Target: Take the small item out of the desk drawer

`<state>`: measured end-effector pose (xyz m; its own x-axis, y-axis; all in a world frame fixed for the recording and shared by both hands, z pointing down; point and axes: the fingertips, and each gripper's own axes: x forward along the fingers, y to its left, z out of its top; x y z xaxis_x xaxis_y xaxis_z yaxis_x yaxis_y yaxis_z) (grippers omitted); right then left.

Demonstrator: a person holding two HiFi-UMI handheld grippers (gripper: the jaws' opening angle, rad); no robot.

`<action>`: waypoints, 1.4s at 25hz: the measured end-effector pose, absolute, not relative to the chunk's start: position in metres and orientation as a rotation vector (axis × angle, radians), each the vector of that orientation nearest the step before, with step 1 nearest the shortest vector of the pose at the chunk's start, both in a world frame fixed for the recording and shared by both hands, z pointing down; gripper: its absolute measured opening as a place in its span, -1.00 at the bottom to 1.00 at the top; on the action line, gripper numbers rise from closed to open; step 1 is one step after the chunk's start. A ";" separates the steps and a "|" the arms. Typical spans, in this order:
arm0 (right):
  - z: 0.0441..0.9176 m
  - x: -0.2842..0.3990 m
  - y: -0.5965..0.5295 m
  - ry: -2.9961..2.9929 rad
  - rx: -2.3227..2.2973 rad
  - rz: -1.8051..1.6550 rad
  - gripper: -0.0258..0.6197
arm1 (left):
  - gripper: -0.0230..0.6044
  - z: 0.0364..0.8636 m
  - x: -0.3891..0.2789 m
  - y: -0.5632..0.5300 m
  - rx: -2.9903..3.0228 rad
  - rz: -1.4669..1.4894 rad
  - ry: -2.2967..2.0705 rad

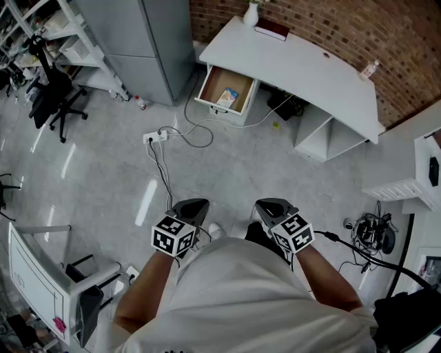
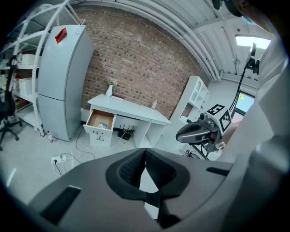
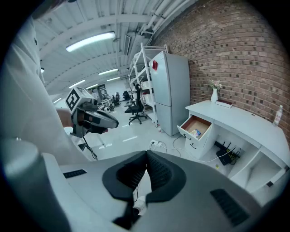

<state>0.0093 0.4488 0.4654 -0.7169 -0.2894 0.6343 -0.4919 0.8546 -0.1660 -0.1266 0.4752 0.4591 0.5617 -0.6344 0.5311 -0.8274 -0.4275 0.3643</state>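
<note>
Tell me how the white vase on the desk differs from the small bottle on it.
The vase stands at the desk's left end in the head view, above the open drawer; the bottle stands near the right end. The vase holds sprigs; the bottle has none. A dark red book lies right beside the vase; the bottle stands alone. Both are small, upright and set near the brick wall.

The person wears a white short-sleeved top (image 1: 241, 296). The left gripper (image 1: 196, 203) and right gripper (image 1: 270, 204) are dark grey. Behind their jaws sit 2 white cubes with black square markers, the left cube (image 1: 172, 236) and right cube (image 1: 293, 233).
</note>
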 end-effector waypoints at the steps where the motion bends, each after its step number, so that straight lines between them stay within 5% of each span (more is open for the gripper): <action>1: 0.466 0.008 0.448 -2.410 0.566 0.436 -0.83 | -0.85 0.460 -0.129 0.474 2.198 0.421 -1.168; 16: 0.472 -0.020 0.412 -2.393 0.512 0.418 -0.82 | -0.85 0.482 -0.140 0.440 2.207 0.459 -1.138; 19: 0.476 -0.019 0.379 -2.397 0.510 0.428 -0.75 | -0.59 0.487 -0.138 0.407 2.178 0.446 -1.140; 20: 0.479 -0.021 0.366 -2.397 0.509 0.440 -0.53 | -0.49 0.489 -0.139 0.395 2.167 0.447 -1.142; 35: 0.498 -0.043 0.120 -2.434 0.515 0.501 -0.48 | -0.29 0.524 -0.171 0.141 2.041 0.613 -1.232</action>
<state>-0.0430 0.1205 0.4983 -0.7483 -0.2427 0.6174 -0.4669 0.8538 -0.2302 -0.1711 0.1411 0.5239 0.4443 -0.5813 0.6817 -0.8944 -0.3323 0.2995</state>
